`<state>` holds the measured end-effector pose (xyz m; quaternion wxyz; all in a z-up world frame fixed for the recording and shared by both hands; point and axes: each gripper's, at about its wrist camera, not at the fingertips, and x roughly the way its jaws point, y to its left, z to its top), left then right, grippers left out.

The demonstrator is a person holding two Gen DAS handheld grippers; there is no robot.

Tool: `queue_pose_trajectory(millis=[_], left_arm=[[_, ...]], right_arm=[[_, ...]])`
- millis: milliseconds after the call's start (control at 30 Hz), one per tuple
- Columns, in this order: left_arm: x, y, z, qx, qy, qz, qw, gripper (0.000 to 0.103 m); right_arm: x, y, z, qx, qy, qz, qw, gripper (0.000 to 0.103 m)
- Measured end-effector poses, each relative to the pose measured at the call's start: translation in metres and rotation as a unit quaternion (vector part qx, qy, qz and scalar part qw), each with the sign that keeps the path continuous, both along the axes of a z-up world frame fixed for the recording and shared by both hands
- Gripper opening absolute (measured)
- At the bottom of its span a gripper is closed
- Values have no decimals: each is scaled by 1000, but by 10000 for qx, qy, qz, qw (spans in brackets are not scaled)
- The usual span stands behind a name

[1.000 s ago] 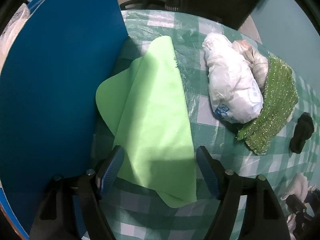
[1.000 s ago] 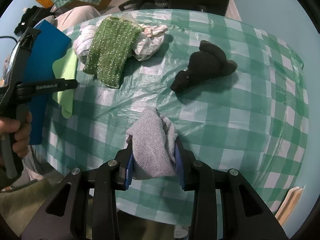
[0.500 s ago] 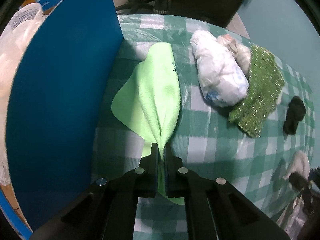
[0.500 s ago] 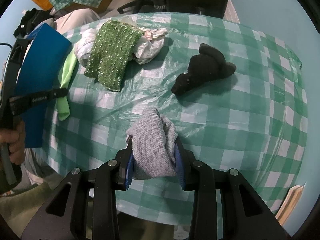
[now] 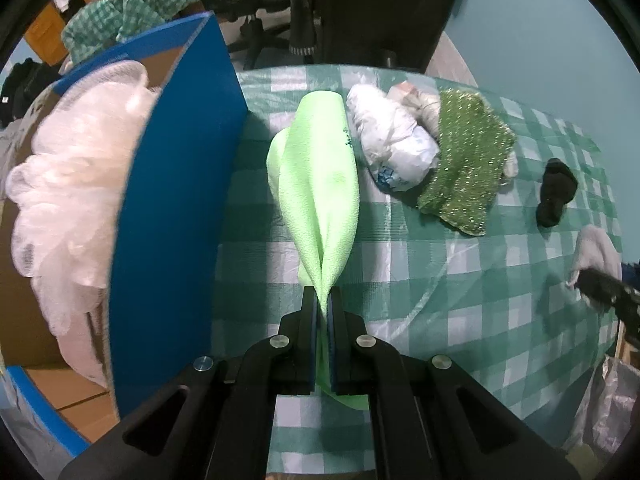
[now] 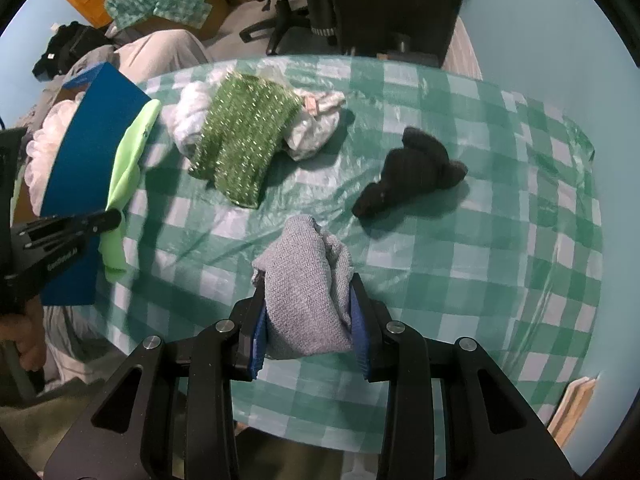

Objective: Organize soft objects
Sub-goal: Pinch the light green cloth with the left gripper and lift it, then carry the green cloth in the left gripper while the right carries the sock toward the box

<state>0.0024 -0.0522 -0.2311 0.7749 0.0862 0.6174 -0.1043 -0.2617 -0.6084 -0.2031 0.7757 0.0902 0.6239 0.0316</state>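
The left gripper has its fingers pinched on the lime cloth, beside the blue box. The right gripper clamps a grey cloth above the near desk.

Left gripper: jaws fully closed, pinched on a fold of the green cloth; fingers run up from the bottom centre of the left wrist frame. In the right wrist frame it enters from the left edge, pointing right, body tilted slightly up, tip at the cloth. A bare hand grips its handle at lower left.

Right gripper: jaws partway apart, clamped on the grey bundle that fills the gap; blue pads press it on both sides. Fingers sit bottom centre, pointing up-frame. In the left wrist frame only its dark tip shows at the right edge.
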Motion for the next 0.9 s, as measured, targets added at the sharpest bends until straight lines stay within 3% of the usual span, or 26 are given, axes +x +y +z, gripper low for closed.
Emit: queue_pose_trajectory(millis=[433, 900], left_arm=[[4, 7, 54, -302, -380, -3, 9988, 4], [10, 8, 81, -458, -701, 93, 9964, 4]], right_arm=[[10, 18, 32, -36, -278, 143, 9995, 34], [27, 46, 70, 10, -559, 433, 9975, 34]])
